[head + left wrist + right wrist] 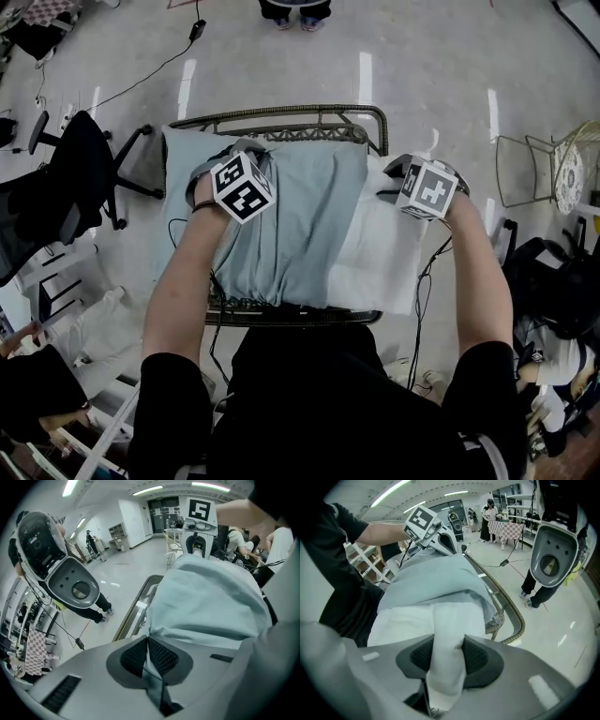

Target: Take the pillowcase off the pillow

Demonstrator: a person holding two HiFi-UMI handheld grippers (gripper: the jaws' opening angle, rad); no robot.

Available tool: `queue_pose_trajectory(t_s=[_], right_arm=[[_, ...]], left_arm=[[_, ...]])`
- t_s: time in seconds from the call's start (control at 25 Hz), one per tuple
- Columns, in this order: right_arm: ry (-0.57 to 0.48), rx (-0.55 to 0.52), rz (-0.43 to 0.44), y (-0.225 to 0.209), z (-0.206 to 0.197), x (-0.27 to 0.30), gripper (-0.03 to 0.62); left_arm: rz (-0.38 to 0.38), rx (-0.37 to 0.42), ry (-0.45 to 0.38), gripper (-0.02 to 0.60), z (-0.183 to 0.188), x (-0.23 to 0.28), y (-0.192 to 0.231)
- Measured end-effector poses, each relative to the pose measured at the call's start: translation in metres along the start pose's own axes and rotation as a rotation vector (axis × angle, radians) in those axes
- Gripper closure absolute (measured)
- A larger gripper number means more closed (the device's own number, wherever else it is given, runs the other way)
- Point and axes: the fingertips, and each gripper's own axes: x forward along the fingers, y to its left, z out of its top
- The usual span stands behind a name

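Left tongs (149,656) are pinched tight on the blue pillowcase (291,225); right tongs (447,660) are clamped on the white pillow's (384,244) bared end, laid on a table (281,117). Both seem soft, light.

On my head view the pillowcase (281,225) hides most of the pillow (384,248), the top edge crops a bystander (295,11) down to shoes, and my own body (328,403) blocks the floor (422,75) beneath.

The pillow (386,246), partly in its pillowcase (291,220), lies on a wicker-rimmed table (281,116).
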Motion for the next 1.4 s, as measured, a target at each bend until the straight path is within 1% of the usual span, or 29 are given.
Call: queue_pose_trajectory(t_s=[0.08, 0.2, 0.4, 0.48, 0.56, 0.6, 0.64, 0.68, 0.72, 0.76, 0.8, 0.84, 0.92, 0.96, 1.04, 1.16, 1.24, 1.4], right_arm=[[0.0, 0.004, -0.013, 0.005, -0.002, -0.006, 0.436], [-0.009, 0.028, -0.008, 0.01, -0.007, -0.014, 0.437], [-0.049, 0.08, 0.0, 0.017, -0.016, -0.022, 0.442], [-0.024, 0.062, -0.02, 0.021, -0.016, -0.024, 0.441], [0.028, 0.014, -0.06, 0.024, -0.013, -0.026, 0.419], [0.058, -0.005, -0.081, 0.024, -0.012, -0.026, 0.404], [0.084, -0.018, -0.099, 0.023, -0.011, -0.026, 0.383], [0.104, -0.024, -0.111, 0.022, -0.011, -0.026, 0.363], [0.116, -0.021, -0.114, 0.02, -0.011, -0.025, 0.35], [0.12, -0.012, -0.112, 0.018, -0.011, -0.025, 0.341], [0.119, -0.002, -0.106, 0.016, -0.011, -0.024, 0.341], [0.117, 0.007, -0.1, 0.015, -0.011, -0.024, 0.342], [0.116, 0.017, -0.09, 0.016, -0.01, -0.022, 0.347], [0.118, 0.014, -0.087, 0.016, -0.011, -0.02, 0.355], [0.118, 0.004, -0.081, 0.017, -0.014, -0.016, 0.39], [0.098, 0.013, -0.063, 0.02, -0.02, -0.017, 0.429], [0.062, 0.03, -0.05, 0.021, -0.022, -0.024, 0.448], [-0.005, 0.077, -0.024, 0.022, -0.024, -0.036, 0.465]], left_arm=[[0.001, -0.002, 0.003, 0.571, -0.009, -0.007, 0.003], [0.006, 0.008, 0.01, 0.572, -0.022, -0.018, 0.007], [-0.007, -0.054, -0.009, 0.572, -0.052, -0.037, 0.014], [0.002, -0.04, -0.016, 0.572, -0.051, -0.042, 0.011], [0.038, -0.014, -0.051, 0.569, -0.032, -0.048, 0.01], [0.047, -0.01, -0.09, 0.548, -0.017, -0.051, 0.008], [0.04, -0.012, -0.138, 0.507, 0.002, -0.054, 0.006], [0.016, -0.015, -0.184, 0.464, 0.021, -0.054, 0.001], [-0.015, -0.014, -0.219, 0.443, 0.039, -0.052, -0.005], [-0.044, -0.003, -0.234, 0.435, 0.053, -0.046, -0.012], [-0.065, 0.019, -0.226, 0.433, 0.062, -0.037, -0.017], [-0.078, 0.05, -0.198, 0.433, 0.065, -0.026, -0.022], [-0.099, 0.103, -0.119, 0.434, 0.06, -0.003, -0.028], [-0.113, 0.113, -0.088, 0.451, 0.055, 0.005, -0.031], [-0.129, 0.128, -0.039, 0.567, 0.046, 0.013, -0.034], [-0.101, 0.174, 0.033, 0.574, 0.022, 0.011, -0.025], [-0.095, 0.156, 0.048, 0.575, 0.003, 0.002, -0.015], [-0.091, 0.081, 0.016, 0.575, -0.023, -0.019, -0.005]])
